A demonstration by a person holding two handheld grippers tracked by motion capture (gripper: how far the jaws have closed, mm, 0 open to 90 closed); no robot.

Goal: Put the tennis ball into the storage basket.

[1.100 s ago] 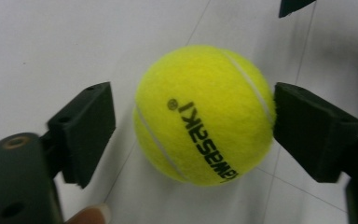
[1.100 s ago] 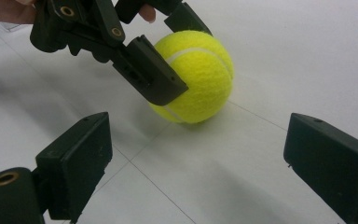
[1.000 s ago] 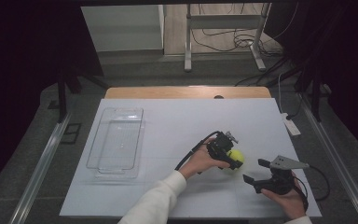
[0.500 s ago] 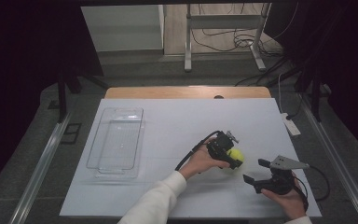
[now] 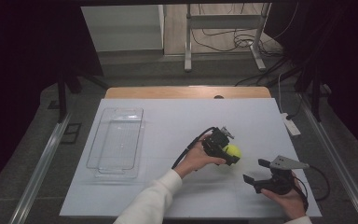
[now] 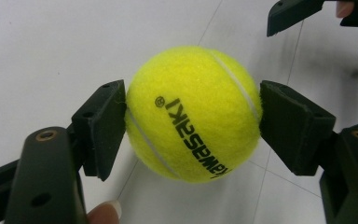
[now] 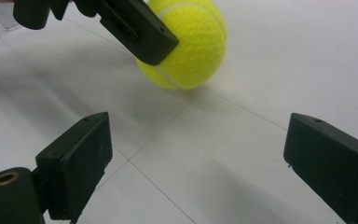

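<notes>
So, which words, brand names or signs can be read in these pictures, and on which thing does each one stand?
"KAWASAKI", black letters, upside down in the left gripper view: on the yellow tennis ball.
"®", a small registered-trademark sign beside that name: on the same ball.
I find no other readable text; in the high view the ball's print is too small to read.
</notes>
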